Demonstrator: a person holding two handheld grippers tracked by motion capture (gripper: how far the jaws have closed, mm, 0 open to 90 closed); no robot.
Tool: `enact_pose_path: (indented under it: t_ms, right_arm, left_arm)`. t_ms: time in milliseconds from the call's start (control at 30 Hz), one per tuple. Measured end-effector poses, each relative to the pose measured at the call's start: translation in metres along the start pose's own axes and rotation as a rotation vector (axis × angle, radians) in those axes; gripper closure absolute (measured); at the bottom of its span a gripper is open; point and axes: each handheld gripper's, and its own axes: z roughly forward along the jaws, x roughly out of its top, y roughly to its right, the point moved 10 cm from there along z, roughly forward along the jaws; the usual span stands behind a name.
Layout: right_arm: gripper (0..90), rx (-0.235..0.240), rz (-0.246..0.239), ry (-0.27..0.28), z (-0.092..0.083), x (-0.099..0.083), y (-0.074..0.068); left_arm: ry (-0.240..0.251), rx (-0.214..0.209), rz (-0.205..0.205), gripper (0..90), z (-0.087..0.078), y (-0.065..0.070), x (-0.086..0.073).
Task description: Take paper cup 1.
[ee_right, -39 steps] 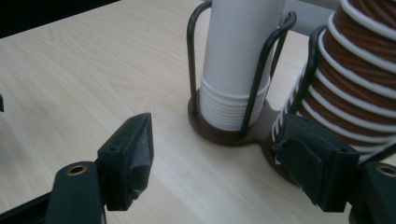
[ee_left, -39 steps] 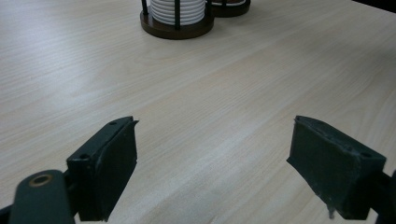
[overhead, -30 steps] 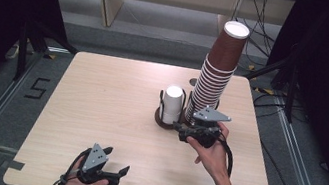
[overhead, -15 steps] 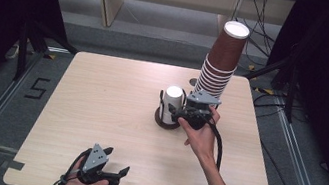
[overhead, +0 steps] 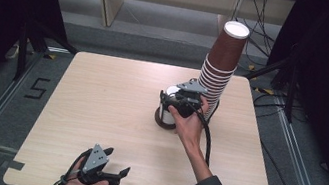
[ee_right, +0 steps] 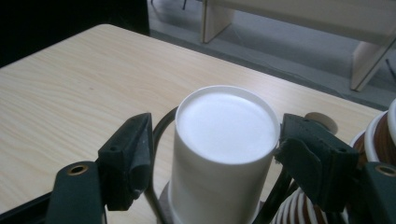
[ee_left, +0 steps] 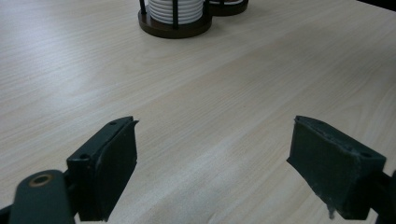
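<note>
- The right gripper [ee_right: 212, 161] is straddling the white cup stack [ee_right: 223, 154] in its holder [overhead: 162, 120], jaws just opening, one touching its rim.
- The left gripper [overhead: 119, 176] is resting open, well apart from the holder, toward the table's [overhead: 101, 97] near edge.

In the high view the right gripper [overhead: 176, 105] and hand cover most of the white cup stack [overhead: 170, 93]; in the left gripper view that stack's holder [ee_left: 173, 23] is cut off at twelve o'clock; in the right gripper view the brown cups [ee_right: 378, 140] are cropped at three o'clock.

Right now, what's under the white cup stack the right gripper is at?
A round dark base with black upright rods holds the white cup stack. Its floor under the cups is covered. The right gripper straddles the stack.
</note>
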Motion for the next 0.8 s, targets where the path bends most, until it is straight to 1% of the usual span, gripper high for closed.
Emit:
enact_pose_path:
  t_ms: [33, 67, 100, 133, 200, 233, 267, 300, 333, 433, 500, 533, 567, 600, 633, 667, 700, 733, 767, 800]
  right_arm:
    - [27.5, -0.006, -0.005, 0.0, 0.001, 0.0, 0.001]
    - [27.1, -0.008, 0.037, -0.021, 0.005, -0.002, -0.001]
    - [27.1, -0.008, 0.037, -0.021, 0.005, -0.002, -0.001]
    - [27.1, -0.024, 0.029, -0.026, 0.008, -0.002, 0.002]
    - [27.4, -0.018, 0.026, -0.024, 0.01, -0.002, 0.002]
    - [27.9, -0.024, 0.022, -0.029, 0.011, -0.003, 0.003]
    - [28.0, -0.036, 0.003, -0.028, 0.015, -0.002, 0.005]
    - [28.0, -0.036, 0.003, -0.028, 0.015, -0.002, 0.005]
    - [28.9, -0.033, 0.024, -0.028, 0.018, -0.003, 0.004]
    - [28.9, -0.035, 0.018, -0.026, 0.02, -0.001, 0.004]
    - [29.4, -0.034, 0.011, -0.034, 0.023, 0.0, 0.003]
    - [32.9, -0.031, -0.008, -0.043, 0.024, 0.0, 0.005]
    - [33.4, -0.03, -0.008, -0.043, 0.025, 0.0, 0.004]
    - [33.7, -0.034, -0.022, -0.038, 0.026, 0.001, 0.005]
    - [34.0, -0.037, 0.007, -0.046, 0.025, 0.001, 0.003]
    - [34.0, -0.037, 0.007, -0.046, 0.025, 0.001, 0.003]
    - [34.3, -0.037, 0.021, -0.046, 0.024, 0.001, 0.003]
    - [34.3, -0.038, 0.021, -0.039, 0.024, 0.002, 0.003]
    - [34.3, -0.046, 0.006, -0.024, 0.023, 0.005, 0.004]
    - [34.4, -0.041, 0.027, -0.023, 0.021, 0.006, 0.003]
  left_arm:
    - [0.0, 0.0, 0.001, 14.8, 0.0, 0.0, 0.0]
    - [-0.001, -0.001, 0.003, 14.8, 0.0, 0.0, 0.0]
    - [-0.001, -0.001, 0.003, 14.8, 0.0, 0.0, 0.0]
    - [0.005, -0.003, -0.004, 14.8, 0.0, 0.001, 0.001]
    - [0.003, -0.003, 0.0, 14.8, 0.0, 0.001, 0.0]
    - [0.005, -0.004, -0.003, 14.8, 0.0, 0.001, 0.001]
    - [0.002, -0.004, -0.003, 14.8, 0.0, 0.001, 0.0]
    - [0.002, -0.004, -0.003, 14.8, 0.0, 0.001, 0.0]
    - [0.006, -0.007, -0.003, 14.8, 0.001, 0.002, 0.001]
    - [0.001, -0.007, 0.002, 14.8, 0.001, 0.001, 0.0]
    - [0.003, -0.008, 0.0, 14.8, 0.001, 0.002, 0.0]
    - [0.001, -0.01, 0.004, 14.8, 0.001, 0.002, 0.0]
    - [0.003, -0.012, 0.002, 14.8, 0.001, 0.002, 0.0]
    - [0.003, -0.012, 0.002, 14.8, 0.001, 0.002, 0.0]
    - [0.0, -0.01, 0.004, 14.8, 0.0, 0.002, 0.0]
    - [0.0, -0.01, 0.004, 14.8, 0.0, 0.002, 0.0]
    - [0.001, -0.01, 0.004, 14.8, 0.0, 0.002, 0.0]
    - [0.003, -0.012, 0.0, 14.8, 0.001, 0.002, 0.0]
    - [0.0, -0.012, 0.003, 14.8, 0.0, 0.002, 0.0]
    - [0.002, -0.012, 0.002, 14.8, 0.0, 0.002, 0.001]
